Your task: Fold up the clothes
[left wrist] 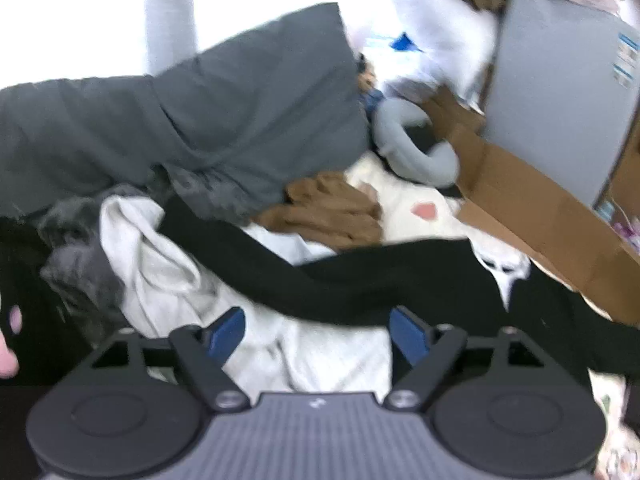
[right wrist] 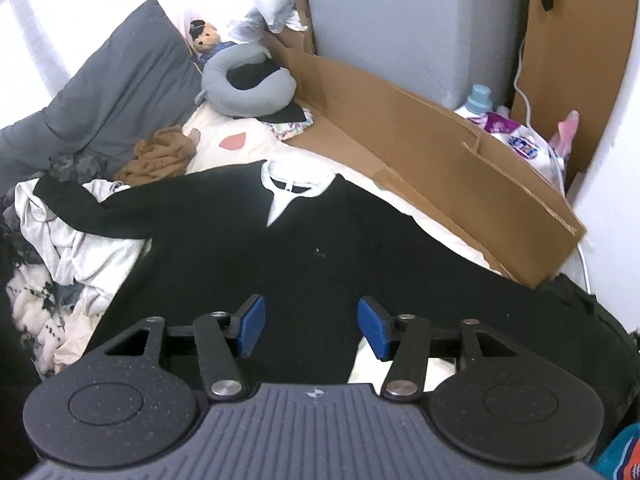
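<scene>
— What's hard to make out from where you stand?

— The bed point(right wrist: 404, 196) is mostly buried; only a cream patch shows at twelve o'clock of the black sweater point(right wrist: 256, 248). That sweater lies spread flat, white collar at the far end, one sleeve running toward nine o'clock over a heap of pale clothes point(right wrist: 80, 248); its near hem is hidden behind the right gripper point(right wrist: 311, 326). The left view is blurred.

— Counts?

— One flattened cardboard box point(right wrist: 440, 136) at two o'clock, one grey pillow point(right wrist: 124, 80) at ten, one grey neck cushion point(right wrist: 248, 92), one brown garment point(right wrist: 160, 156), one small stuffed toy point(right wrist: 206, 38), one detergent bottle point(right wrist: 478, 102), partly cut off.

— And the grippers?

— Two. The left gripper point(left wrist: 318, 332) has its jaws spread wide, nothing between them. The right one's jaws stand apart too, above the sweater, pinching nothing.
</scene>
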